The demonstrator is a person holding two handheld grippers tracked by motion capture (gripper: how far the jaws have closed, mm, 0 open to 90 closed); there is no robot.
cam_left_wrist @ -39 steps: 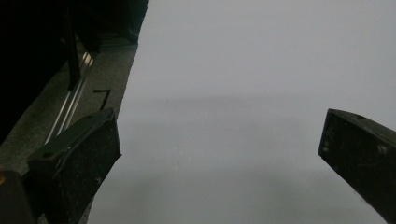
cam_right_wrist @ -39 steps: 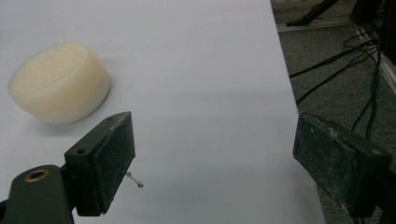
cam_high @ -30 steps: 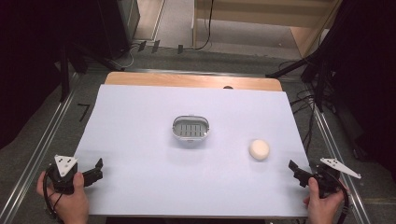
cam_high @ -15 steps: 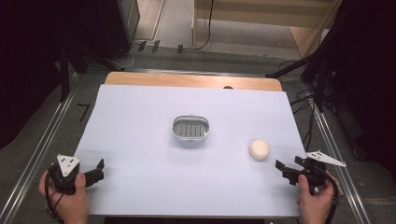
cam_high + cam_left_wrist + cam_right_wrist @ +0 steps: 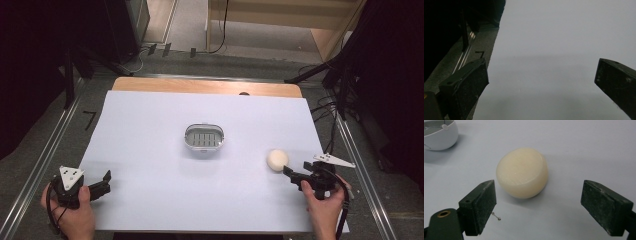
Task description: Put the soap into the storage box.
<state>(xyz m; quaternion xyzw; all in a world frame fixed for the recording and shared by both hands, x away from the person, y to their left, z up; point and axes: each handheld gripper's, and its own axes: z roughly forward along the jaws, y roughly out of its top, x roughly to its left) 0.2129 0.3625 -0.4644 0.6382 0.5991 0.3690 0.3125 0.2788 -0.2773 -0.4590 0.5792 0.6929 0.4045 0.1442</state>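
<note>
A white sheet [image 5: 150,150] covers most of the table, leaving a strip of bare wood [image 5: 205,86] along the far edge; around it lie grey floor, metal rails [image 5: 45,150] and black cables, with dark curtains closing off both sides of the room and a pale wooden frame beyond. Near the middle of the sheet stands a small oval soap dish [image 5: 204,139] with a slotted insert, and well to its right lies a cream-coloured round bar of soap [image 5: 276,159]. The right gripper [image 5: 292,172], held in a hand at the near right corner, points at the soap from just beside it; in the right gripper view its jaws stand wide apart with the soap [image 5: 522,172] just ahead of the gap, not touched and nothing held, and the dish [image 5: 439,133] is cut off at the top left corner. The left gripper [image 5: 103,181] rests at the near left edge, well apart from both things; its own view shows the jaws wide open over bare sheet [image 5: 554,50], empty. The dark sides of the room are too dim to make out.
</note>
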